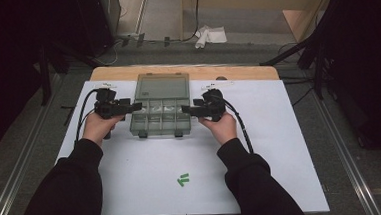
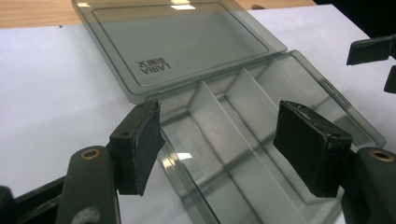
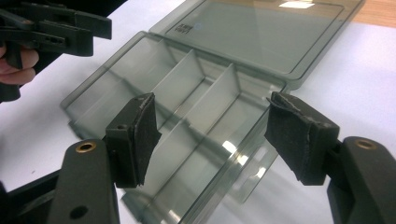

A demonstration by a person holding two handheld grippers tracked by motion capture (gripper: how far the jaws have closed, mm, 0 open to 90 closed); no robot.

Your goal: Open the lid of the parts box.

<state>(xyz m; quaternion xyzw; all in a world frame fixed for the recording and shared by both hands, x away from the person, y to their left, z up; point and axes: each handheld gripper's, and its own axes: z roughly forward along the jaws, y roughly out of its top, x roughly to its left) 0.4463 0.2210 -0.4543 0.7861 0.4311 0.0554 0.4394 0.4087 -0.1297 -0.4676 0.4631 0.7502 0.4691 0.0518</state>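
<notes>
1. High view is showing us working at a white table sheet [image 1: 146,160], with a smoky clear plastic compartment box [image 1: 162,118] lying near its far middle and both of our hands flanking it.

2. We are seeing the box's lid [image 1: 162,86] already swung fully back and lying flat on the sheet beyond the tray, so the opening step looks done.

3. We are holding the left gripper [image 1: 137,106] at the box's left end with its jaws apart; in the left gripper view the two pads [image 2: 144,144] are standing either side of the near corner of the box [image 2: 243,154] without pressing on it.

4. We are holding the right gripper [image 1: 186,109] at the right end, likewise spread; in the right gripper view its pads [image 3: 140,137] are straddling the front wall of the tray [image 3: 187,116] but gripping nothing.

5. We are finding the compartments between the dividers [image 3: 212,100] apparently empty, though glare on the plastic is making that hard to confirm.

6. We are judging that what is left is either filling or closing the box; a small green marking [image 1: 183,179] is lying well apart, nearer us.
</notes>
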